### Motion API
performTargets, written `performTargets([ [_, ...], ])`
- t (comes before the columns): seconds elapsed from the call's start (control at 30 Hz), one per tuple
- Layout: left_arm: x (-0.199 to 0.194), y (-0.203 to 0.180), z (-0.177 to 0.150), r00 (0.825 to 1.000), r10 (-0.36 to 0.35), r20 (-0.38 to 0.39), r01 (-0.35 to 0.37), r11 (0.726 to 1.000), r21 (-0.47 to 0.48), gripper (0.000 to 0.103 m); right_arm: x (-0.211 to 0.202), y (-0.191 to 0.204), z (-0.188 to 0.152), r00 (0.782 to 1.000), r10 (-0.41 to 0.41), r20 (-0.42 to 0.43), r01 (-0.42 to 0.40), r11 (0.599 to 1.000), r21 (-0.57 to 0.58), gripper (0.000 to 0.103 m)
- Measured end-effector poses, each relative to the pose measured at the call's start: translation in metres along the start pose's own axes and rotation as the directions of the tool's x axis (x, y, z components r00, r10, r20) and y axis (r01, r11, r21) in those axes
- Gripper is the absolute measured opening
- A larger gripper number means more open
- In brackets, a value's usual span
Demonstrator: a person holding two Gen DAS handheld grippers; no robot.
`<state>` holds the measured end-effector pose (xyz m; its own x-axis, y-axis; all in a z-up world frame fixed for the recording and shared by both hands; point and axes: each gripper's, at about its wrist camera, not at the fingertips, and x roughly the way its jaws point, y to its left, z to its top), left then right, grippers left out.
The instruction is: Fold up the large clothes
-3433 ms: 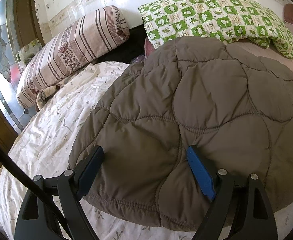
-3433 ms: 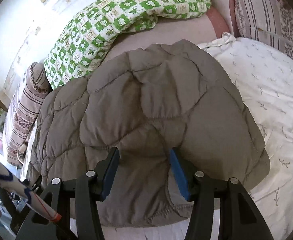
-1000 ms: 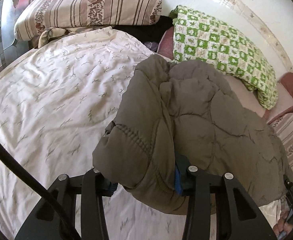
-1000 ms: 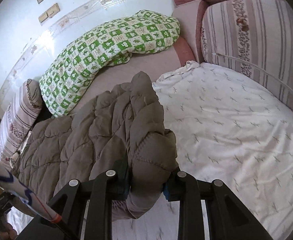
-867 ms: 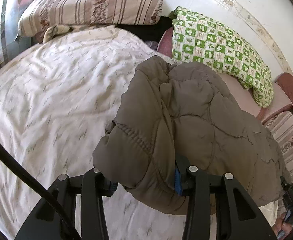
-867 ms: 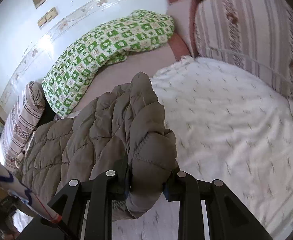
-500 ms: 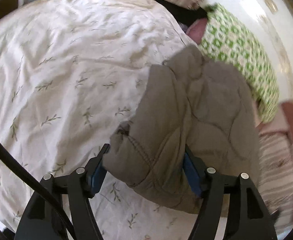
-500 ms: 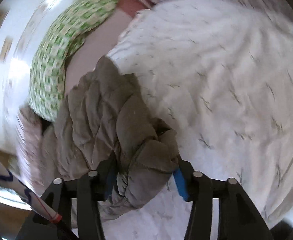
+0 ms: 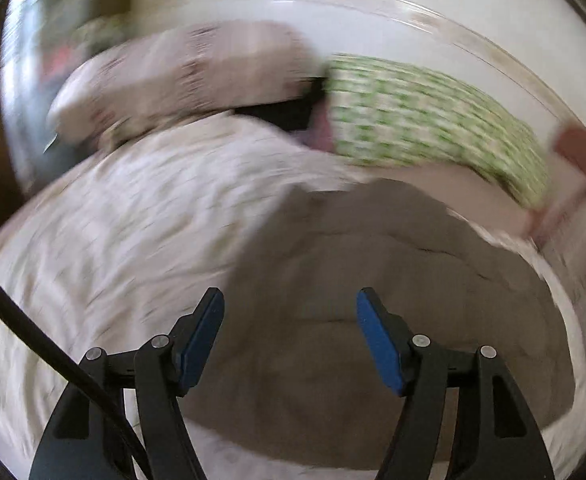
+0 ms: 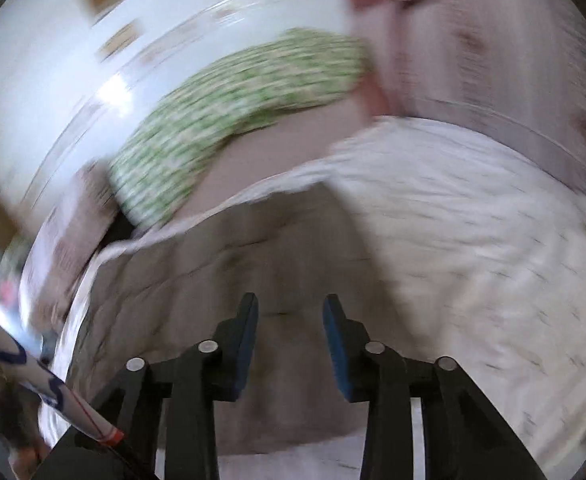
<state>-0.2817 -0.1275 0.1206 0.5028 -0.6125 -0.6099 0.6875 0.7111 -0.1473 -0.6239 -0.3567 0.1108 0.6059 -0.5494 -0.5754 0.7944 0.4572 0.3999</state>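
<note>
Pale leaf-print bedsheet (image 9: 105,240) is covering the whole bed, and the puffy brown quilted jacket (image 9: 353,320) is lying folded on it, edges clear of the green checked pillow (image 9: 425,120) and striped bolster (image 9: 181,72) behind. Left gripper (image 9: 289,312) is hanging wide above it, gripping nothing. Right gripper (image 10: 291,312) is narrowing, pads empty too. Everything's pretty blurry.

The quilted jacket (image 9: 373,300) was grey-brown. The bedsheet (image 9: 113,220) was white with small dark sprigs. One pillow (image 9: 425,120) bore green-and-white checks, another (image 9: 181,72) pale pinkish stripes. The gripper pads (image 9: 377,340) were blue on black fingers.
</note>
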Motion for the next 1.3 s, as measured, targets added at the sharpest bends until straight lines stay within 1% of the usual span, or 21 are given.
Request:
performTargets([
  [0.03,0.005,-0.020,0.003,1.000,-0.029,-0.002,0.029,0.998,0.055,0.068,0.007,0.011,-0.001,1.000,0.009,-0.005,-0.009,0.999,-0.038,0.036],
  [0.07,0.011,-0.034,0.005,0.999,-0.044,-0.012,0.045,0.995,0.090,0.068,0.017,0.027,0.000,1.000,0.011,-0.015,-0.013,0.996,-0.092,0.036],
  [0.1,0.022,-0.054,0.007,0.998,-0.054,-0.032,0.058,0.988,0.145,0.068,0.027,0.040,0.000,1.000,0.004,-0.023,-0.007,0.991,-0.135,0.036],
  [0.17,0.041,-0.080,0.010,0.997,-0.056,-0.052,0.066,0.975,0.213,0.068,0.047,0.055,0.003,0.999,-0.011,-0.037,0.004,0.983,-0.185,0.036],
  [0.23,0.062,-0.095,0.010,0.996,-0.045,-0.082,0.064,0.967,0.248,0.068,0.070,0.063,0.003,0.998,-0.036,-0.060,0.022,0.974,-0.223,0.036],
  [0.3,0.081,-0.098,0.005,0.993,-0.032,-0.110,0.059,0.965,0.255,0.068,0.092,0.065,0.002,0.994,-0.057,-0.088,0.033,0.967,-0.253,0.036],
  [0.37,0.100,-0.097,0.002,0.990,-0.020,-0.136,0.053,0.968,0.247,0.072,0.117,0.061,-0.004,0.985,-0.091,-0.144,0.050,0.962,-0.268,0.036],
  [0.43,0.115,-0.092,0.002,0.983,-0.021,-0.180,0.061,0.975,0.215,0.077,0.133,0.060,-0.007,0.981,-0.105,-0.162,0.060,0.963,-0.262,0.036],
  [0.53,0.128,-0.091,0.003,0.979,-0.025,-0.200,0.067,0.976,0.209,0.080,0.149,0.062,-0.011,0.974,-0.144,-0.174,0.089,0.953,-0.291,0.036],
  [0.6,0.135,-0.090,0.003,0.977,-0.018,-0.213,0.065,0.974,0.216,0.082,0.153,0.063,-0.011,0.973,-0.154,-0.172,0.098,0.950,-0.296,0.036],
  [0.7,0.141,-0.090,0.003,0.977,-0.011,-0.211,0.059,0.973,0.223,0.084,0.159,0.065,-0.012,0.972,-0.166,-0.169,0.108,0.946,-0.305,0.036],
  [0.83,0.133,-0.091,0.002,0.986,-0.008,-0.167,0.047,0.972,0.231,0.084,0.155,0.067,-0.012,0.976,-0.168,-0.140,0.118,0.944,-0.309,0.036],
  [0.9,0.121,-0.090,0.002,0.990,-0.017,-0.137,0.048,0.974,0.223,0.083,0.145,0.067,-0.010,0.981,-0.151,-0.122,0.111,0.952,-0.286,0.036],
  [0.97,0.108,-0.091,0.000,0.993,-0.020,-0.112,0.045,0.974,0.224,0.083,0.128,0.068,-0.008,0.990,-0.106,-0.095,0.078,0.962,-0.260,0.036],
  [1.03,0.095,-0.093,-0.002,0.995,-0.027,-0.094,0.048,0.973,0.226,0.083,0.113,0.076,-0.010,0.994,-0.086,-0.066,0.064,0.958,-0.281,0.036],
  [1.13,0.074,-0.100,-0.010,0.998,-0.035,-0.053,0.048,0.965,0.257,0.083,0.097,0.093,-0.017,0.998,-0.043,-0.054,0.023,0.945,-0.327,0.036],
  [1.2,0.071,-0.105,-0.015,0.998,-0.030,-0.054,0.043,0.959,0.278,0.083,0.094,0.102,-0.024,0.998,-0.031,-0.055,0.009,0.933,-0.359,0.036],
  [1.3,0.081,-0.111,-0.024,0.996,-0.017,-0.085,0.041,0.954,0.298,0.083,0.105,0.107,-0.032,0.995,-0.033,-0.096,-0.005,0.925,-0.379,0.036],
])
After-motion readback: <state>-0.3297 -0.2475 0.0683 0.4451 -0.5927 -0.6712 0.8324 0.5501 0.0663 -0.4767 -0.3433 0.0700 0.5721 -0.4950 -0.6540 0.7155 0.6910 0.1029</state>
